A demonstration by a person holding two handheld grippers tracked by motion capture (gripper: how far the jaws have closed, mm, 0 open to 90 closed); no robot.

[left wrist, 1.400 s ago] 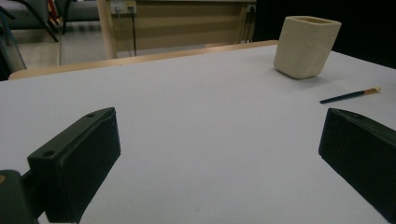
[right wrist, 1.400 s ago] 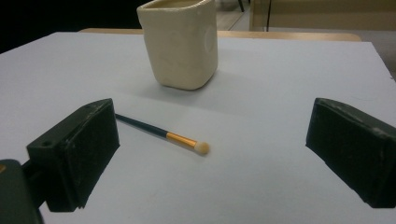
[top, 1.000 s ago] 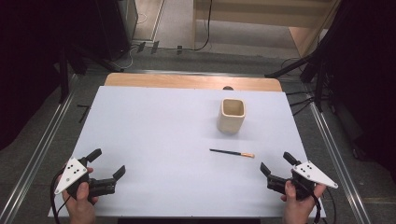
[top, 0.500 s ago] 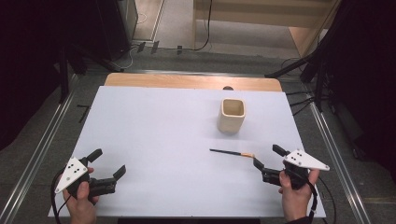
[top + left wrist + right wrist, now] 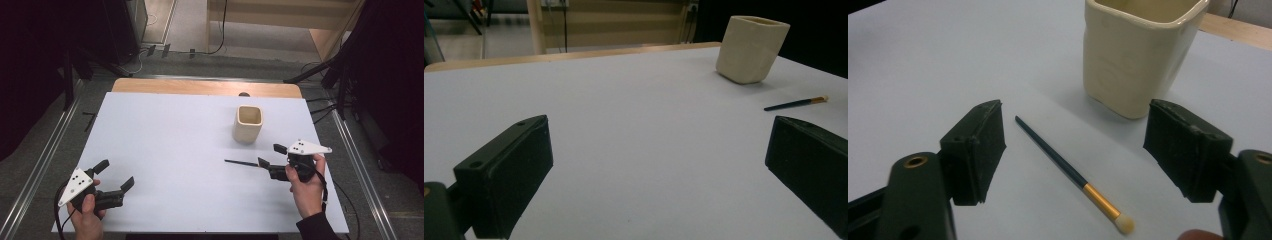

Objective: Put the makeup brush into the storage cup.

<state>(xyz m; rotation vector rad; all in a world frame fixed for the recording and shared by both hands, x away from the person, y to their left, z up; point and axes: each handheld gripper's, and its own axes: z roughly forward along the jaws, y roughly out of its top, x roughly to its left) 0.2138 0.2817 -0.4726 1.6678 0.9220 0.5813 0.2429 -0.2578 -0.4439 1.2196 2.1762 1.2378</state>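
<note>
A thin dark paintbrush [image 5: 240, 162] with a gold ferrule and pale tip lies flat on the white table [image 5: 175, 150], just in front of a cream square cup [image 5: 247, 123]. My right gripper [image 5: 271, 155] hovers over the brush's tip end. Its jaws have just been closing. In the right gripper view the brush [image 5: 1068, 167] lies between the jaws without touching either pad, and the cup [image 5: 1138, 55] stands beyond. My left gripper [image 5: 116, 174] rests open and empty near the front left corner. From it the cup [image 5: 751, 47] and brush [image 5: 796, 103] sit far off at the right.
A wooden strip [image 5: 205, 87] borders the table's far edge. Metal rails [image 5: 47, 150] run along both sides, and dark stands and cables fill the floor beyond. Bare white surface stretches across the table's left and middle.
My right hand has moved up the table and leftward to the brush's tip end, lifting a little, and its jaws have narrowed. The left gripper, brush and cup have stayed put.
</note>
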